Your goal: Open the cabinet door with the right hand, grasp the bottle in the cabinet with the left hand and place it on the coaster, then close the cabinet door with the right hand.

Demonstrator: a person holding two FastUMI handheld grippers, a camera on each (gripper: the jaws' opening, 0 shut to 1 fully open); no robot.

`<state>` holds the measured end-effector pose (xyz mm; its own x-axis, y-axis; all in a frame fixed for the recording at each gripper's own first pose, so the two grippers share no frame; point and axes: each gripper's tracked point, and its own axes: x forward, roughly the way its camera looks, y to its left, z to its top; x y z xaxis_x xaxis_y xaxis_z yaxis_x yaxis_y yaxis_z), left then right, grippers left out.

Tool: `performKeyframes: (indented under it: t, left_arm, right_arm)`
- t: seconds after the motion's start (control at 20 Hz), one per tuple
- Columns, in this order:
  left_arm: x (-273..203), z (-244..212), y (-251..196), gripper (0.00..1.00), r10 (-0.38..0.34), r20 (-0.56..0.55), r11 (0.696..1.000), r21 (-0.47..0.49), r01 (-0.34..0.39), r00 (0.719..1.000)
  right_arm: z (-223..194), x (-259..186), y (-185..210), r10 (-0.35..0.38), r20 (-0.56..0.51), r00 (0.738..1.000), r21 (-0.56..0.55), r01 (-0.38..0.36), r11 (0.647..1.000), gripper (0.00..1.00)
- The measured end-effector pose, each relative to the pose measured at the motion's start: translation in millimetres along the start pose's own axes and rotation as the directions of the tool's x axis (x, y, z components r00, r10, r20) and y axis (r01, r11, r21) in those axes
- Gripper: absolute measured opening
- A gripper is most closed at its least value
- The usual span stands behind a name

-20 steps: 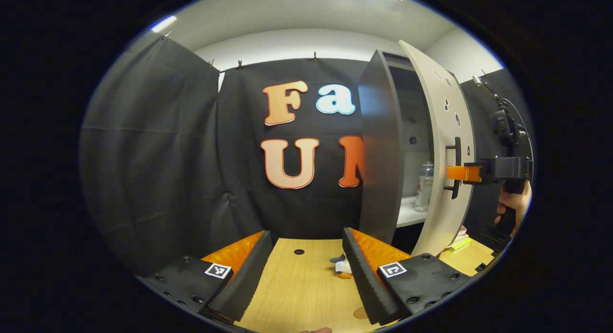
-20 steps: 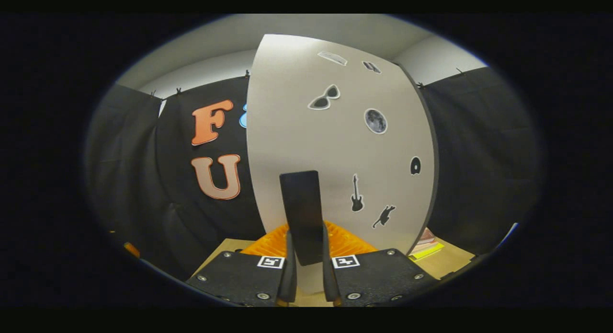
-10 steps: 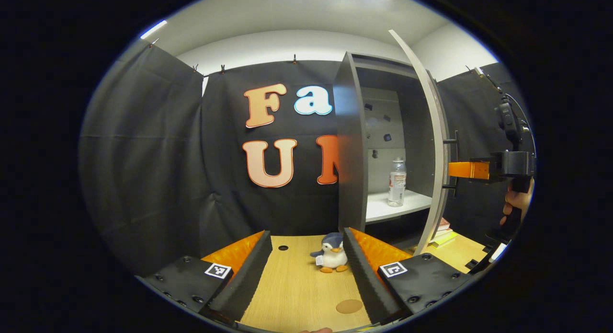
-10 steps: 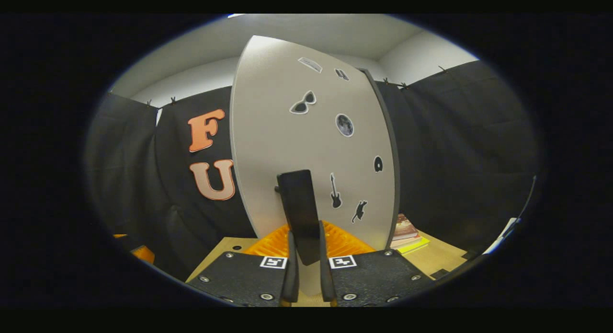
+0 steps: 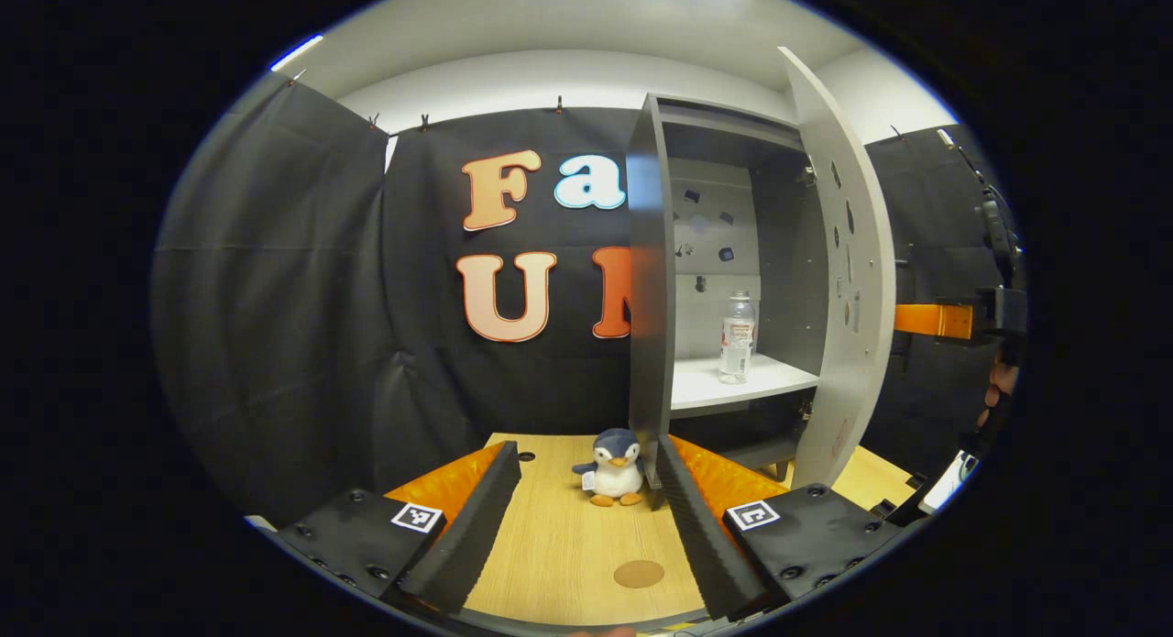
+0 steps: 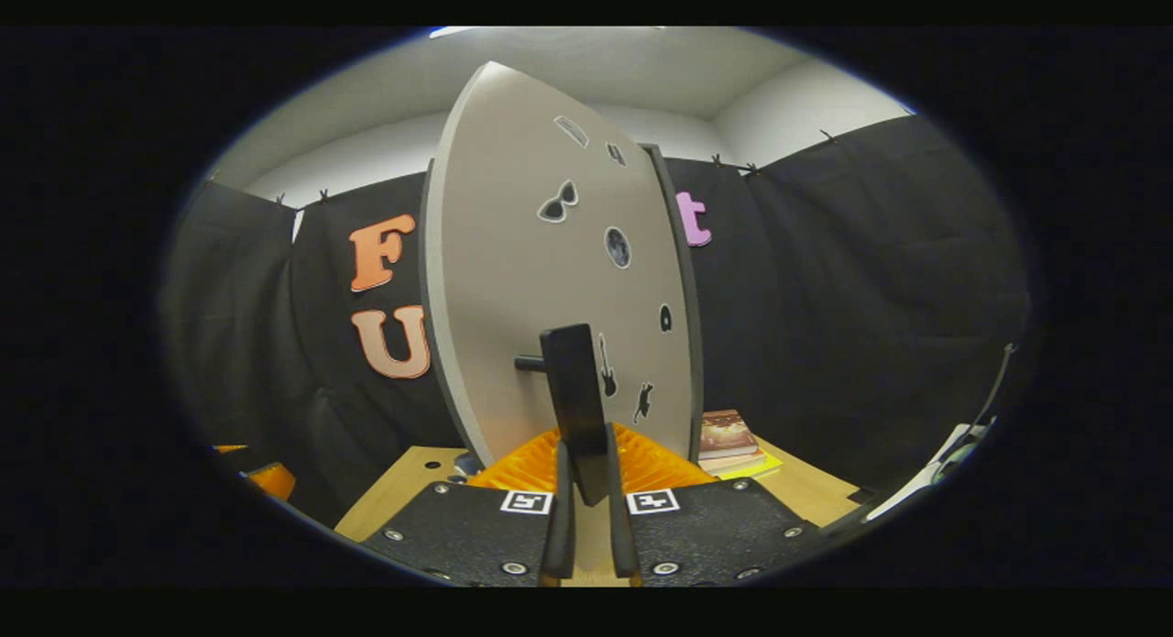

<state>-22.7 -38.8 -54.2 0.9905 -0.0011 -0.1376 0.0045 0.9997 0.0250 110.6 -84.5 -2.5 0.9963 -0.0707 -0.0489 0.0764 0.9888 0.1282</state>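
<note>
While the cabinet door [image 5: 848, 270] is swung wide, its black handle [image 6: 575, 408] is clamped between both fingers of the right gripper [image 6: 586, 513]. The left gripper [image 5: 586, 527] is held spread and empty above the wooden table [image 5: 568, 564]. A clear bottle [image 5: 736, 337] is seen upright on the cabinet shelf [image 5: 733, 382]; its label cannot be read. A round coaster [image 5: 639, 574] lies near a plush penguin [image 5: 612, 467].

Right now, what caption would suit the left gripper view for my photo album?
Cabinet door swung open, a bottle on the shelf, a toy penguin and round coaster on the table.
</note>
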Motion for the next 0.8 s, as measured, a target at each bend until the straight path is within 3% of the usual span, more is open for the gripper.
performKeyframes:
  t: [0.35, 0.45, 0.7, 0.8]
  left_arm:
    - [-11.2, -0.8, -53.7, 0.99, -0.060, 0.011, 0.998, -0.016, 0.060, 0.998]
    - [-13.7, -0.2, -70.3, 0.97, -0.074, 0.014, 0.997, -0.016, 0.074, 0.997]
    - [-15.5, -8.7, -105.5, 0.97, -0.097, -0.013, 0.995, -0.007, 0.097, 0.995]
    - [-16.2, -2.9, -114.1, 0.99, -0.096, -0.004, 0.995, 0.001, 0.096, 0.995]
  right_arm:
    - [2.5, -15.8, -43.3, -0.028, 0.015, 1.000, 0.005, 0.028, 1.000, 0.12]
    - [3.0, -16.8, -53.7, -0.015, 0.020, 1.000, -0.002, 0.015, 1.000, 0.17]
    - [10.9, -14.0, -78.7, 0.001, 0.036, 0.999, -0.023, -0.001, 1.000, 0.05]
    - [8.4, -13.7, -87.2, 0.004, 0.031, 1.000, -0.033, -0.003, 0.999, 0.08]
